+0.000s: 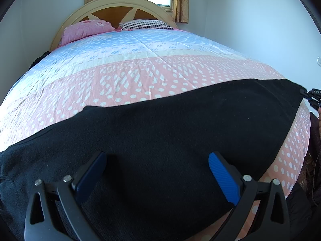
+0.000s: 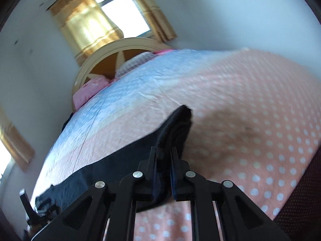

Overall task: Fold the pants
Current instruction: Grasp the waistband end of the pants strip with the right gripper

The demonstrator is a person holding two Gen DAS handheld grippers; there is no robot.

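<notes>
Pants (image 1: 160,132), black and fleecy, lie stretched flat across the near end of the bed (image 1: 140,64), running from about 8 o'clock to 2 o'clock in the left wrist view, on the pink dotted part of the cover. They look laid out as one long band, perhaps already doubled leg on leg, though the dark cloth hides any layering, so I cannot tell for sure. Folding has, by my reading, barely begun: the end-to-end folds that would bring the band into a compact stack remain to be done. Right gripper (image 2: 164,158) is pinching one end of the cloth, its two tongs pressed together on a bunched ridge of fabric that sticks up past the tips toward 12 o'clock; in the left wrist view that same corner shows at 3 o'clock, drawn to a point at the tool (image 1: 313,98). Left gripper (image 1: 156,170) hangs over the middle of the band with its blue pads (image 1: 222,178) spread wide and nothing between them. Containers: none show in either view, so there is nothing held in a box, basket or drawer. Two pillows (image 1: 86,30) sit at 11 o'clock under the headboard (image 1: 112,6), well apart from the work.
</notes>
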